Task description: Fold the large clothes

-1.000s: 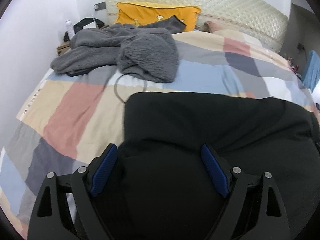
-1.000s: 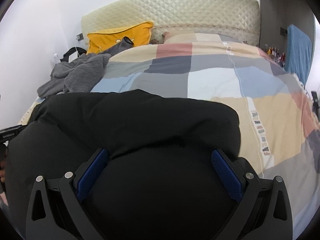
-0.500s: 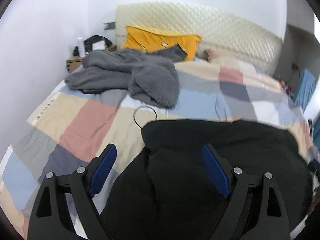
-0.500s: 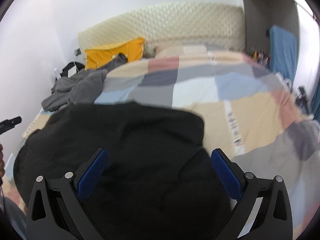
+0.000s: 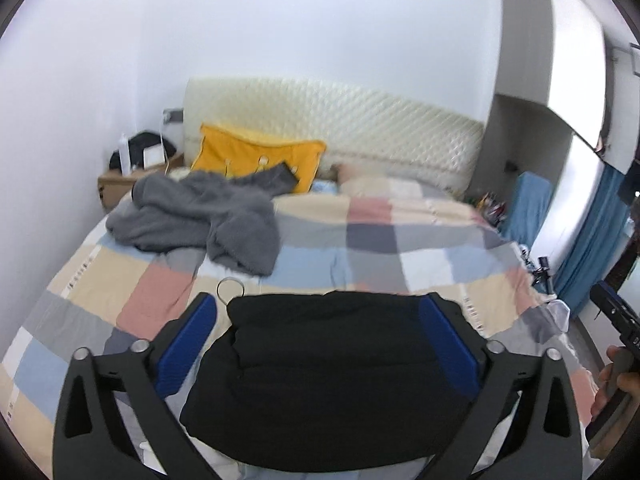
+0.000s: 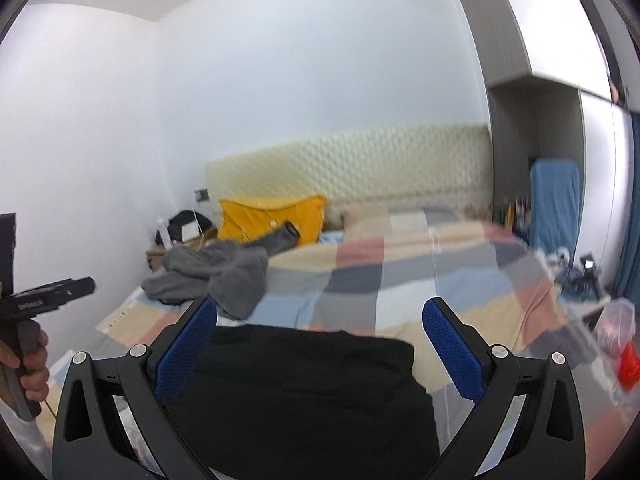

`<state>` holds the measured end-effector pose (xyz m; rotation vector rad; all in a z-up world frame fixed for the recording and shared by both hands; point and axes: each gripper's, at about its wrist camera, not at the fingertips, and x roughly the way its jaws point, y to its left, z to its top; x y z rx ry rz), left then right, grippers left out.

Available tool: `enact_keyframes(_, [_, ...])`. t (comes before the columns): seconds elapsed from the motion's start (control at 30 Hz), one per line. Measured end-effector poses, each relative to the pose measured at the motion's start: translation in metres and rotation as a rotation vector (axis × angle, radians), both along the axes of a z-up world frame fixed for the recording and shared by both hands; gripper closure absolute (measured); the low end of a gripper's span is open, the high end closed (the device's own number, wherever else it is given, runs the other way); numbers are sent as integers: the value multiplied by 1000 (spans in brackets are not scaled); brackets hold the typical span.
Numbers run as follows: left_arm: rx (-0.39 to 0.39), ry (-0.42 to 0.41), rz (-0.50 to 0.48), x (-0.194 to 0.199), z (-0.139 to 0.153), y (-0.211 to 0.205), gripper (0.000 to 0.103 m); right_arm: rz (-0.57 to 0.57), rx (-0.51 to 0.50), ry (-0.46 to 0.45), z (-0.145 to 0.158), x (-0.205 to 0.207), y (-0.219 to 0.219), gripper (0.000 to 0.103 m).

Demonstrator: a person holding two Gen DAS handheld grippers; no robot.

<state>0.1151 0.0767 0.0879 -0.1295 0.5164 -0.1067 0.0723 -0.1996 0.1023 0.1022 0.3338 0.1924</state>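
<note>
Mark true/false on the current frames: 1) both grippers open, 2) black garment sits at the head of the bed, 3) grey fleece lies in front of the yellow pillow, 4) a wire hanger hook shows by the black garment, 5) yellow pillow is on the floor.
1. True: left gripper and right gripper are both open, gripping nothing.
2. False: the black garment lies folded at the near end.
3. True: grey fleece, yellow pillow.
4. True: hanger hook beside its far-left corner.
5. False: it leans on the headboard.
</note>
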Motion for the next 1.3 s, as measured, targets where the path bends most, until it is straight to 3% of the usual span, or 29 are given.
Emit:
enact_keyframes(0.3, [80,-57,-47,-64,29,-26,0,15,17,-131,30,-71,27,0])
enact_keyframes(0.47, [59,-81,-73,-97,26,-45,0,31,41,-177,25,-106,42,0])
enact_keyframes(0.6, [33,-114,-90,-117,21,-56,0,-5,-5,-146,16,-115,49,0])
enact_keyframes(0.8, [106,-124,-66,-137,9,-68,0,17,10,-117,-2,-134,56,0])
enact_keyframes(1.17, [88,14,-32,-128,-41,-54,0,10,-29,-53,-36,-136,72,0])
enact_keyframes(1.3, [43,45,-55,-121,-49,-48,0,7,-48,-8,-52,-125,75,0])
